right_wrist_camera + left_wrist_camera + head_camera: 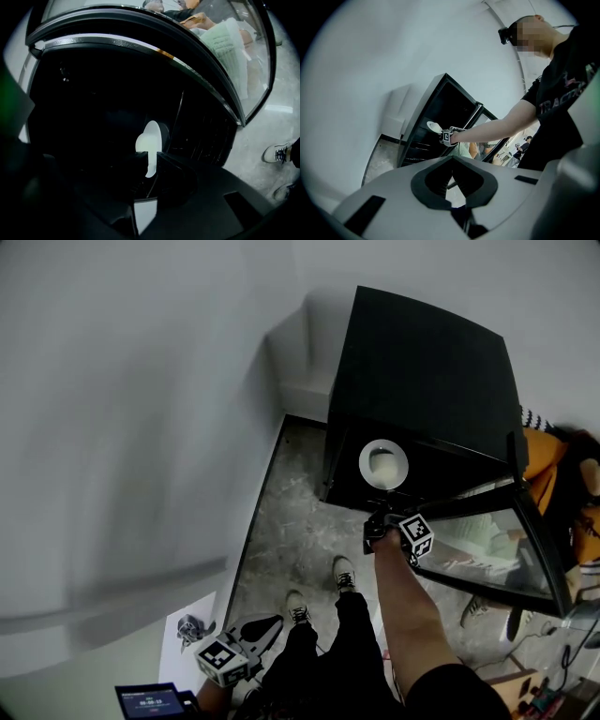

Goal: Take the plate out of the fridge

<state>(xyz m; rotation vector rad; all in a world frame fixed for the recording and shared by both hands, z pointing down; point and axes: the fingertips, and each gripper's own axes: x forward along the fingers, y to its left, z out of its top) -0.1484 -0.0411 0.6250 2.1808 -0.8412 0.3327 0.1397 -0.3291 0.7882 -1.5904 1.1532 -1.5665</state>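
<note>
A small black fridge (422, 362) stands against the wall with its glass door (497, 540) swung open to the right. Inside, a white plate (383, 465) with something pale in its middle rests on a shelf. My right gripper (378, 524) is just in front of the fridge opening, below the plate and short of it. In the right gripper view the plate (151, 136) shows edge-on beyond the narrow gap of my right gripper (151, 154), whose jaws stand slightly open with nothing pressed. My left gripper (265, 626) hangs low at the left, shut and empty (453, 159).
Wire shelves (197, 131) fill the dark fridge interior. The person's shoes (344, 573) stand on the grey stone floor (291, 512). A white wall runs along the left. A printed sheet (192, 634) and a small screen (150, 701) lie at the lower left. Orange clutter (544, 465) sits beyond the door.
</note>
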